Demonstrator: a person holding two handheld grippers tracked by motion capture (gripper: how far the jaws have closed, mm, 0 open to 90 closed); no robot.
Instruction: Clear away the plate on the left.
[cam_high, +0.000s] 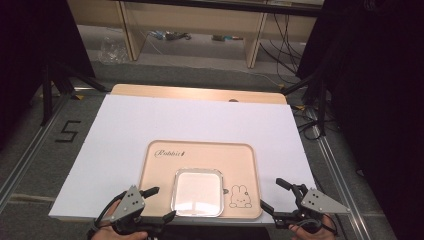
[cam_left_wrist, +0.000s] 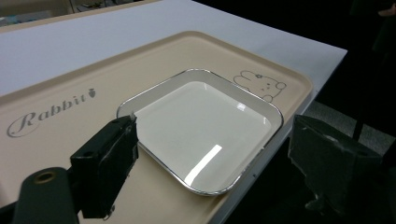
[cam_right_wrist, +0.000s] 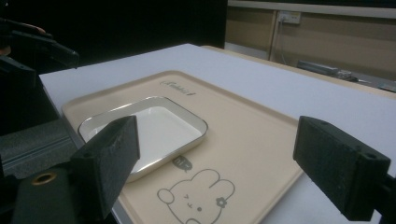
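Observation:
A beige tray (cam_high: 200, 157) with "Rabbit" lettering and a rabbit drawing lies at the front of the white board. On its near half sits a white square plate (cam_high: 197, 192) with a silvery rim, and nothing is on the plate. My left gripper (cam_high: 164, 202) is at the tray's front left corner, open, one jaw over the plate's left rim (cam_left_wrist: 126, 109) and the other off the table's front edge. My right gripper (cam_high: 270, 193) stands open at the tray's front right corner, with nothing between its jaws. In the right gripper view the plate (cam_right_wrist: 149, 126) lies ahead to the left.
A white board (cam_high: 150, 120) covers most of the wooden table (cam_high: 200, 92). Black stand legs (cam_high: 47, 95) rise off the table's left side and others (cam_high: 317, 95) off its right. A "5" (cam_high: 67, 131) is taped on the floor at left. Shelving stands at the back.

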